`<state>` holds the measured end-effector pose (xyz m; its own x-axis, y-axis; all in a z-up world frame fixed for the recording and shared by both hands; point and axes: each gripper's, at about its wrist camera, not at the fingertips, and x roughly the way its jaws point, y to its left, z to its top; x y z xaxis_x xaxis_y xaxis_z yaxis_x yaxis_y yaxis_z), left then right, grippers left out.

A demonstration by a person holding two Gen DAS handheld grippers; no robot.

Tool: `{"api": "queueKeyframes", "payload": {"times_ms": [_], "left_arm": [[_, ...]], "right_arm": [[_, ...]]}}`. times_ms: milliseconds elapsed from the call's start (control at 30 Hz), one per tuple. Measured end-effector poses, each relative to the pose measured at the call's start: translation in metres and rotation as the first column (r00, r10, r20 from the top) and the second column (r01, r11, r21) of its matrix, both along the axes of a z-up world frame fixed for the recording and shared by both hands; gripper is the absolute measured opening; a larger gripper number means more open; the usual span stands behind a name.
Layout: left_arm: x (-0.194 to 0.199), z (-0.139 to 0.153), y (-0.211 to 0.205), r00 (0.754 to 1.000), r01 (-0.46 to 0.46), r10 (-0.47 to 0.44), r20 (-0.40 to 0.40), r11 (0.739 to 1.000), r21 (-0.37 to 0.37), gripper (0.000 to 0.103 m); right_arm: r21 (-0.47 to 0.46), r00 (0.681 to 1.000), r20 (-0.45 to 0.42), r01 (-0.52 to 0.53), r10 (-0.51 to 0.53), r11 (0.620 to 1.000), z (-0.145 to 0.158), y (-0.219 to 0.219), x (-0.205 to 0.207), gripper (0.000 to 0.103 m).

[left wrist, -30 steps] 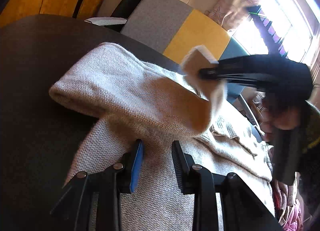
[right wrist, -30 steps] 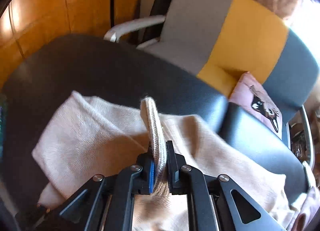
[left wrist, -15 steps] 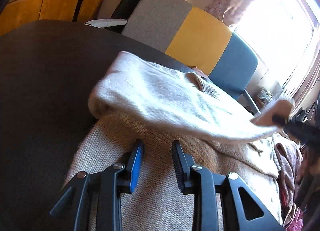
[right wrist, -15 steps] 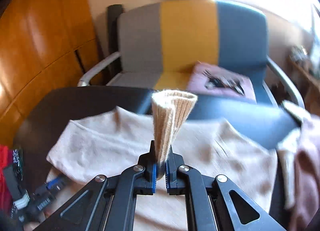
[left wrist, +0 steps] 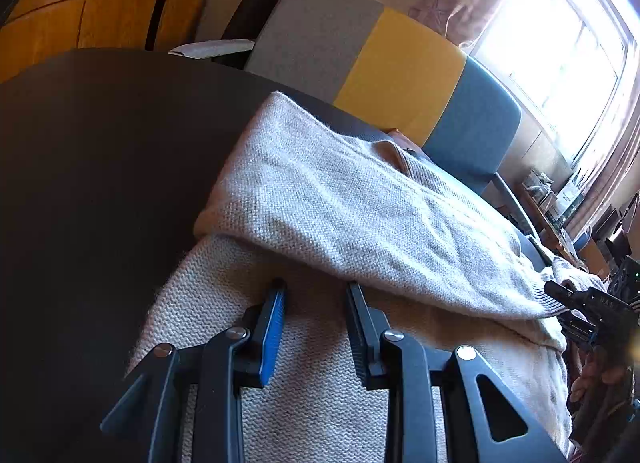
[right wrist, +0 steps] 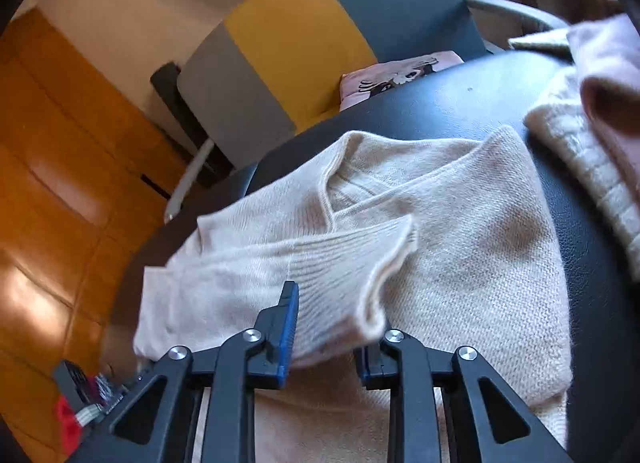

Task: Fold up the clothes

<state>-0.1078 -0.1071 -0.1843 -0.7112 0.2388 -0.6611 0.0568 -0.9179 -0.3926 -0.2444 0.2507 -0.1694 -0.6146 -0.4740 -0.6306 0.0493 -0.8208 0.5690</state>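
A beige knit sweater (left wrist: 320,391) lies on the dark table (left wrist: 100,167). One sleeve (left wrist: 352,215) is laid across its body, running from the left shoulder to the right side. My left gripper (left wrist: 316,303) is open, resting low over the sweater just in front of that sleeve. In the right wrist view the sweater (right wrist: 472,239) shows its V-neck, and the sleeve's ribbed cuff (right wrist: 344,271) lies flat between the spread fingers of my open right gripper (right wrist: 328,315). The right gripper (left wrist: 576,311) also appears at the far right of the left wrist view, at the cuff end.
A grey, yellow and blue chair (left wrist: 384,59) stands behind the table, with a pink cushion (right wrist: 400,75) on its seat. More pale and pink clothes (right wrist: 592,111) are heaped at the table's right. Wooden wall panels (right wrist: 52,167) lie to the left, a bright window (left wrist: 568,47) to the right.
My right gripper carried the cuff across the sweater to the right, lowered it, and opened, leaving the sleeve lying flat. The left gripper has stayed in place, open.
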Motion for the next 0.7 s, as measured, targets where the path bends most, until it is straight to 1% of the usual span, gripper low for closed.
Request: {"api": "queueKeyframes", "payload": {"times_ms": [67,100,133,167,233,300,367,400,433,533,567,600,700], "left_arm": [[0.002,0.0,-0.001,1.0,-0.001,0.001,0.0,1.0,0.002,0.029],[0.003,0.0,-0.002,1.0,-0.001,0.001,0.0,1.0,0.004,0.029],[0.003,0.0,-0.002,1.0,-0.001,0.001,0.0,1.0,0.006,0.029],[0.002,0.0,-0.003,1.0,-0.001,0.001,0.0,1.0,0.008,0.029],[0.004,0.001,-0.003,1.0,-0.001,0.001,0.001,1.0,0.006,0.029],[0.004,0.004,-0.001,1.0,-0.002,0.002,0.01,1.0,-0.013,0.029],[0.005,0.008,0.003,1.0,0.01,-0.009,0.027,0.999,-0.048,0.029],[0.008,0.012,0.004,0.999,0.025,-0.023,0.038,0.998,-0.065,0.029],[0.012,0.016,0.004,0.998,0.038,-0.034,0.045,0.996,-0.076,0.029],[0.025,0.032,-0.008,0.999,0.035,-0.034,0.013,0.998,-0.044,0.029],[0.024,0.039,-0.011,1.0,0.027,-0.027,-0.006,0.998,-0.049,0.029],[0.02,0.044,-0.012,1.0,0.024,-0.025,-0.017,0.998,-0.052,0.029],[0.006,0.059,-0.015,0.999,0.017,-0.02,-0.05,0.998,-0.062,0.03]], "right_arm": [[-0.022,1.0,0.01,0.025,-0.025,0.999,-0.001,0.006,-0.001,0.026],[0.018,0.999,0.016,0.042,-0.042,0.999,-0.001,0.008,-0.002,0.025],[0.059,0.998,0.022,0.058,-0.06,0.997,-0.001,0.011,-0.003,0.016],[0.098,0.998,0.024,0.063,-0.066,0.993,-0.002,0.01,-0.002,0.011],[0.216,0.996,0.04,0.064,-0.074,0.974,-0.005,0.009,0.001,0.008],[0.242,0.998,0.021,0.053,-0.06,0.969,0.0,0.003,0.005,0.008],[0.265,0.999,0.001,0.043,-0.045,0.963,0.006,-0.003,0.008,0.011],[0.277,0.999,-0.009,0.038,-0.037,0.96,0.009,-0.005,0.01,0.015],[0.289,0.999,-0.018,0.033,-0.029,0.957,0.011,-0.008,0.011,0.017],[0.325,0.999,-0.046,0.019,-0.004,0.946,0.02,-0.017,0.016,0.024],[0.337,0.998,-0.055,0.015,0.004,0.941,0.022,-0.019,0.018,0.025],[0.349,0.998,-0.064,0.011,0.013,0.937,0.025,-0.022,0.02,0.028],[0.384,0.995,-0.091,-0.001,0.039,0.923,0.033,-0.031,0.025,0.031]]}}
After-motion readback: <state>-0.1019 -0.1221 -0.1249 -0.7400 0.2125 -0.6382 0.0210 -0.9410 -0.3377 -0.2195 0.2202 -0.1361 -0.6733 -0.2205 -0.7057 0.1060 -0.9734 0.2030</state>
